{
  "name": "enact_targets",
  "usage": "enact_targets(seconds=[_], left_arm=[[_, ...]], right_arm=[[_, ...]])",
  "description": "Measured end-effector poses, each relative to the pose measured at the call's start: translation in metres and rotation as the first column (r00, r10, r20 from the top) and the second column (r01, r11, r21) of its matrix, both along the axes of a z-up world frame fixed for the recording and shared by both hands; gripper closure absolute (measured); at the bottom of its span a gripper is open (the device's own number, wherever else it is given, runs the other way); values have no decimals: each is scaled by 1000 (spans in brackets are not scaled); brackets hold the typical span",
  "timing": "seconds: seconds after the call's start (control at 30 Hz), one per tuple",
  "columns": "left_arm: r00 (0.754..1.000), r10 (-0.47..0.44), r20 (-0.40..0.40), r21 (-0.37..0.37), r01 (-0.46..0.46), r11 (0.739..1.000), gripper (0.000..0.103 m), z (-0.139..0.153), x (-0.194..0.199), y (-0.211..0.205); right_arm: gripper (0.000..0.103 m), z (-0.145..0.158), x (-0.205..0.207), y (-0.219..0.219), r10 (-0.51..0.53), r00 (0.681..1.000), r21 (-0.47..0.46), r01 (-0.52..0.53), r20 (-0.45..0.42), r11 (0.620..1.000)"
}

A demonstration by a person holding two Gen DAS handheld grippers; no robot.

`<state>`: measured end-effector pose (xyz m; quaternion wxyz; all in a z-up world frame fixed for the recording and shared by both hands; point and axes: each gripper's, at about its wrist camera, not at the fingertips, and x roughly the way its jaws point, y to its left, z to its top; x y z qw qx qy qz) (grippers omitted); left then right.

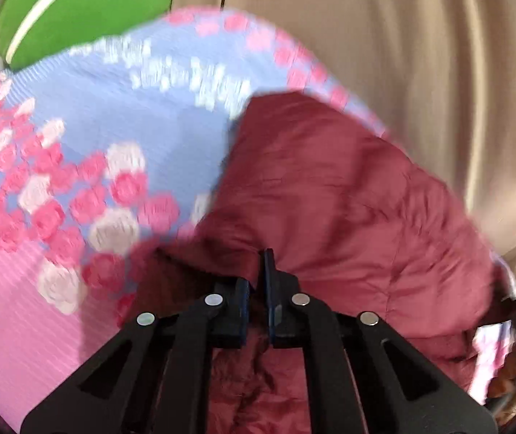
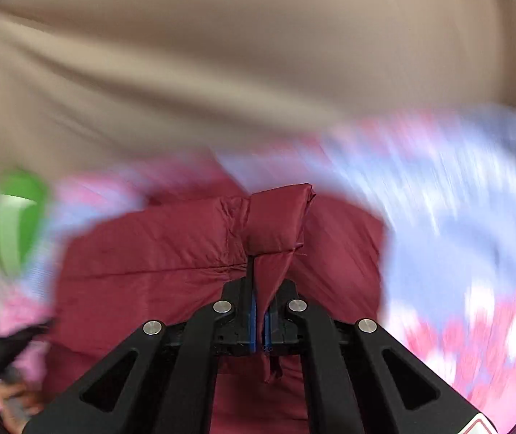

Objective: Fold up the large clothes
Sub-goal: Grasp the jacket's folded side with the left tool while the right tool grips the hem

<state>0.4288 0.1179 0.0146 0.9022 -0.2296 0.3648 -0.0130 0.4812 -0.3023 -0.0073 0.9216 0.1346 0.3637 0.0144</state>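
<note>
Right wrist view: your right claw [image 2: 259, 289] pinches a maroon jacket [image 2: 149, 253] fold; your left claw [image 1: 258, 289] seems pressed onto it too.

We see a maroon jacket [image 2: 171, 253] of thin, smooth cloth with a faint sheen, quilted in stitched seams and finely creased. It lies on a mat [image 1: 88, 137] in pink and pale blue with a fine ribbed, matt surface printed with pink and white shapes. Behind hangs beige cloth [image 1: 402, 54], soft, matt and falling in broad folds. A green cushion [image 1: 88, 3] looks smooth and matt, crossed by a white stripe. The left tongs [image 1: 259, 289] and right tongs [image 2: 258, 289] are matt black plastic with shiny round metal pins and blue pad edges.
</note>
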Motion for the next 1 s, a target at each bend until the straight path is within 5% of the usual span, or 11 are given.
enact_targets(seconds=[0.1,0.23,0.4,0.57,0.67,0.8,0.9,1.0], left_arm=[[1000,0,-6,11,0,1000,98,-17,1,-1],[999,51,12,25,-51,998,98,-13,-12,12],[1000,-7,-15,-55,6,998,98,-22,-17,31],[1000,-5,3,-146,6,989,96,-18,-25,49],[1000,3,0,-189,-3,982,94,-15,-17,54],[1000,-6,-3,-226,5,974,81,-15,-6,49],[1000,-17,-24,-251,11,968,88,-30,-7,48],[1000,-1,-7,-249,-1,969,99,-35,-14,52]], right_arm=[[103,-39,-2,-18,-9,999,83,12,-42,996],[103,-40,-3,-18,-7,999,80,10,-44,997],[101,-35,-8,-15,-14,999,78,17,-37,997],[81,0,-43,0,-97,994,-122,102,44,987],[80,30,-58,25,-78,989,-151,97,128,984],[80,58,-45,104,189,974,-87,-179,126,980],[80,55,-20,197,460,886,-63,-456,57,888],[80,36,5,280,587,809,-127,-584,-15,802]])
